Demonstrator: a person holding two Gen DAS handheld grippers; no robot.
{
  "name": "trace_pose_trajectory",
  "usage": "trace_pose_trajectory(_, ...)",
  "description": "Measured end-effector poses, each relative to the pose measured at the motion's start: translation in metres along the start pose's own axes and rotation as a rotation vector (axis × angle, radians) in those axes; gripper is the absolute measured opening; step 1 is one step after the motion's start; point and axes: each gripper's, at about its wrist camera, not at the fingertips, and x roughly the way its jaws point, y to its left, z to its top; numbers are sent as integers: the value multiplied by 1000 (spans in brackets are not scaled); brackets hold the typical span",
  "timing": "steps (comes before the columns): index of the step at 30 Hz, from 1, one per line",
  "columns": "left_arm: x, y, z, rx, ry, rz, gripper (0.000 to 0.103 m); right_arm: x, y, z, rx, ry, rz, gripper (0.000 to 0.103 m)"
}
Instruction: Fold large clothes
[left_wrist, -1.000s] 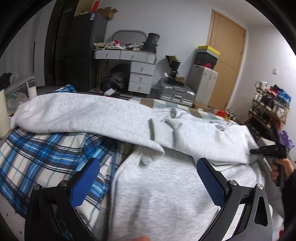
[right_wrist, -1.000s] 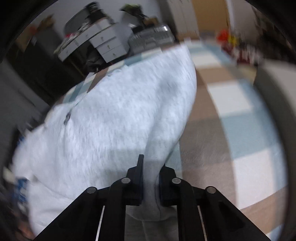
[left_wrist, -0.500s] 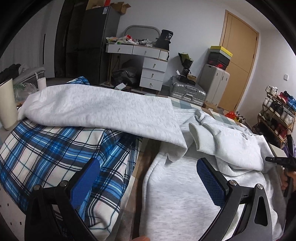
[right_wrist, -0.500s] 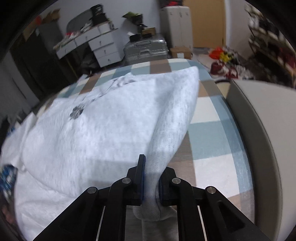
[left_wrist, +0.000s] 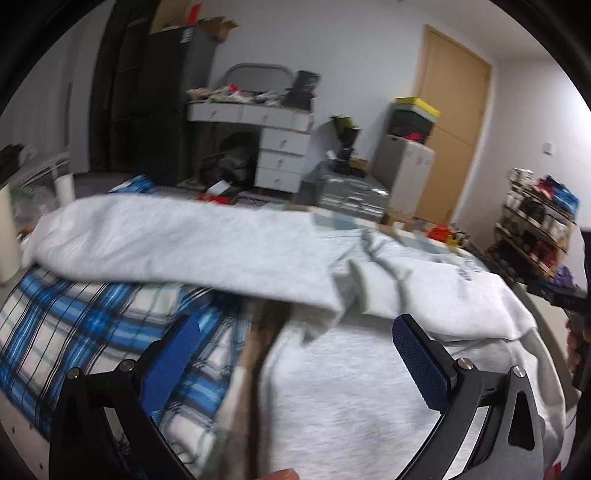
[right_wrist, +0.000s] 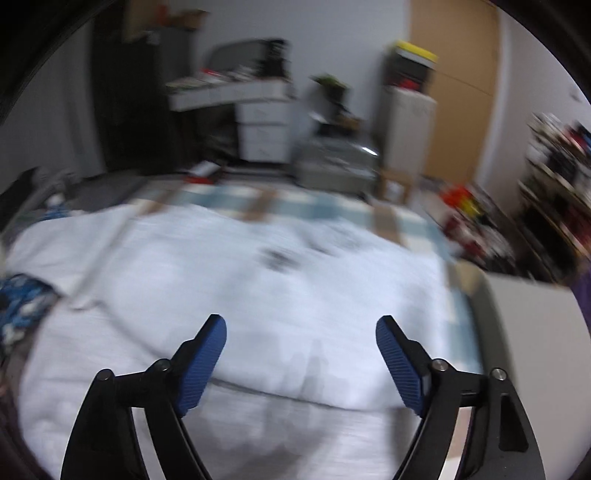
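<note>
A large light-grey sweatshirt (left_wrist: 369, 387) lies spread on the bed, one long sleeve (left_wrist: 177, 247) stretched out to the left over a blue plaid garment (left_wrist: 74, 332). My left gripper (left_wrist: 295, 350) hovers low over the sweatshirt's near edge, open, nothing between its blue pads. In the right wrist view the sweatshirt (right_wrist: 258, 288) lies folded below my right gripper (right_wrist: 301, 332), whose jaws are opening wide and hold nothing. The right gripper (left_wrist: 565, 295) shows at the far right edge of the left wrist view, held by a hand.
A checked bedspread (right_wrist: 325, 210) shows beyond the sweatshirt. Behind the bed stand a white drawer desk (left_wrist: 273, 147), a silver suitcase (left_wrist: 347, 188), a wooden door (left_wrist: 450, 110) and a shoe rack (left_wrist: 535, 229). A pale padded edge (right_wrist: 524, 350) borders the bed at right.
My right gripper let go of the sweatshirt fold it was pinching, opened wide and pulled up and back. The released fold now lies flat. The left gripper barely moved.
</note>
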Motion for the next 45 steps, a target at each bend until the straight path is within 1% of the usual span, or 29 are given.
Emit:
trace_pose_trajectory(3,-4,-2,-1,25,-3,-34,102,11,49,8,-46,-5,91,85)
trace_pose_trajectory(5,-9,4,0,8,-15,-39,102,31,81,11,-83,14,131,85)
trace_pose_trajectory(9,-16,19,3,-30,-36,-38,102,76,134,10,-140,77,150,85)
trace_pose_trajectory(12,-15,30,3,-70,-35,-42,102,107,169,5,-222,129,106,85)
trace_pose_trajectory(15,-13,37,4,-102,-27,-54,102,133,196,-6,-359,170,-8,85)
trace_pose_trajectory(16,-13,39,3,-113,-29,-52,102,139,200,-9,-396,164,-56,80)
trace_pose_trajectory(17,-12,39,3,-120,-28,-57,102,144,202,-10,-422,142,-96,72)
trace_pose_trajectory(18,-12,40,2,-128,-27,-63,102,146,200,-10,-414,147,-87,34)
trace_pose_trajectory(19,-11,41,2,-137,-22,-71,102,144,195,-5,-369,151,-73,20)
trace_pose_trajectory(20,-10,41,2,-137,-19,-72,102,131,185,3,-284,99,-34,20)
trace_pose_trajectory(23,-10,45,1,-139,-20,-71,102,93,166,22,-126,-62,65,20)
trace_pose_trajectory(24,-10,45,1,-145,-17,-73,102,93,163,25,-92,-57,89,21)
trace_pose_trajectory(25,-8,49,0,-156,-13,-75,102,101,162,25,-60,-3,134,25)
trace_pose_trajectory(26,-7,49,0,-162,-9,-76,102,113,165,23,-45,59,168,25)
trace_pose_trajectory(27,-6,50,0,-164,-4,-77,102,130,172,16,-58,128,195,26)
trace_pose_trajectory(29,-7,49,0,-162,-5,-71,102,155,189,-1,-175,241,193,32)
trace_pose_trajectory(30,-8,49,0,-159,-9,-66,102,159,193,-8,-204,263,170,36)
trace_pose_trajectory(31,-9,49,0,-156,-12,-63,102,154,193,-12,-207,250,191,39)
trace_pose_trajectory(33,-10,49,-1,-147,-16,-54,102,141,189,-11,-185,234,299,64)
trace_pose_trajectory(34,-10,49,-1,-142,-14,-46,102,133,185,-8,-180,220,344,66)
trace_pose_trajectory(35,-9,49,-1,-142,-13,-42,102,123,181,-5,-182,188,366,66)
trace_pose_trajectory(37,-5,49,-2,-140,-4,-40,102,109,176,0,-187,101,320,66)
trace_pose_trajectory(38,-3,49,-3,-142,3,-36,102,111,172,0,-185,92,281,66)
trace_pose_trajectory(39,0,50,-2,-146,9,-35,102,118,173,-4,-191,119,260,66)
trace_pose_trajectory(40,2,51,-3,-155,17,-34,102,135,173,-11,-211,190,238,64)
trace_pose_trajectory(41,3,54,-3,-172,24,-29,102,145,175,-18,-223,235,225,60)
trace_pose_trajectory(42,3,57,-3,-189,25,-28,102,154,172,-24,-233,266,210,51)
trace_pose_trajectory(43,2,60,-2,-214,20,-31,102,149,168,-28,-234,242,207,46)
trace_pose_trajectory(45,-3,70,-2,-257,6,-32,102,129,158,-27,-206,197,257,48)
